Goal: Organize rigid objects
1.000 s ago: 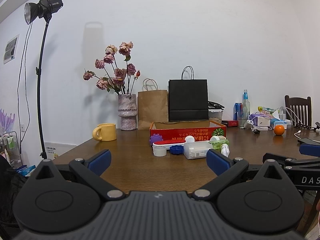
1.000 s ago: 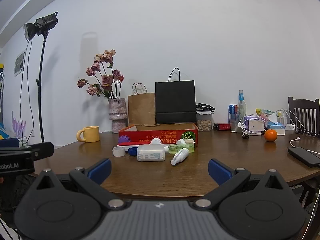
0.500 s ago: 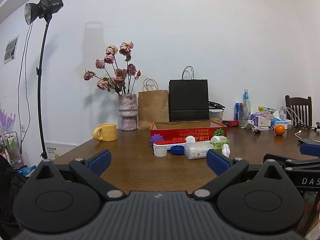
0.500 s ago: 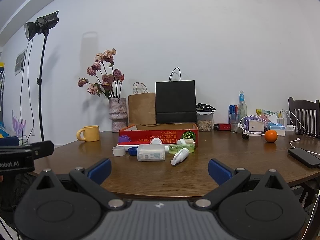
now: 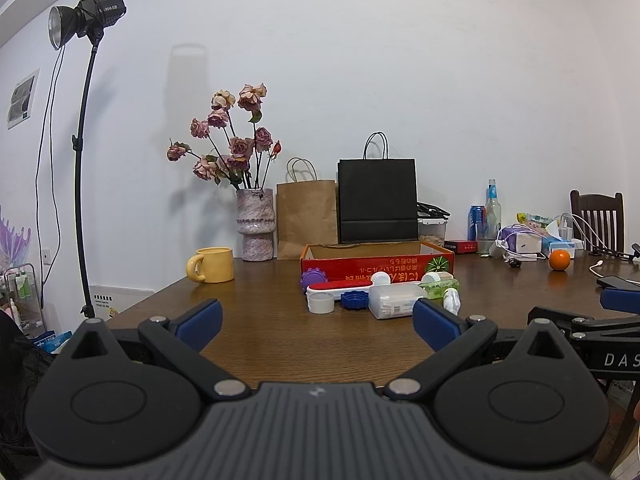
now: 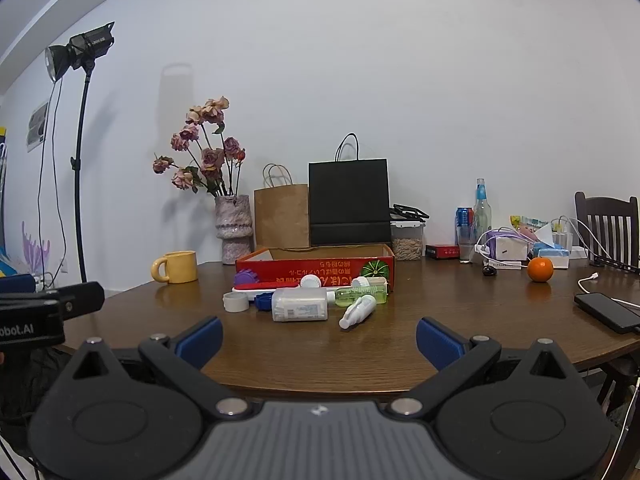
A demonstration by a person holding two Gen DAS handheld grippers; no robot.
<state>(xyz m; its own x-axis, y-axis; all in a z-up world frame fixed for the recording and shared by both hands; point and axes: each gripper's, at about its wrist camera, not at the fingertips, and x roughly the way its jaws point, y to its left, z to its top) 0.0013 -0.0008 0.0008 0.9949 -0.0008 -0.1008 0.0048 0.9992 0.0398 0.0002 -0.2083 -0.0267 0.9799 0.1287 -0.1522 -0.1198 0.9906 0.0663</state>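
At the near edge of the wooden surface (image 6: 460, 308) both grippers hover side by side, and almost nothing has changed over the last second: the views have barely drifted, so the sorting looks not yet begun. The left gripper (image 5: 316, 322) has its fingers spread wide and empty; so does the right gripper (image 6: 318, 338). Left to right across the surface stand a yellow mug (image 6: 176, 267) and a vase of dried roses (image 6: 233, 228), then the loose clutter: a white cap (image 6: 236, 302), a clear swab box (image 6: 300, 309), a green bottle (image 6: 360, 295) and a small white bottle (image 6: 357, 311), all lying just before the red box (image 6: 316, 268). Farther right sit an orange (image 6: 540, 269) and a phone (image 6: 608, 312). A studio lamp (image 6: 80, 50) stands by the white wall.
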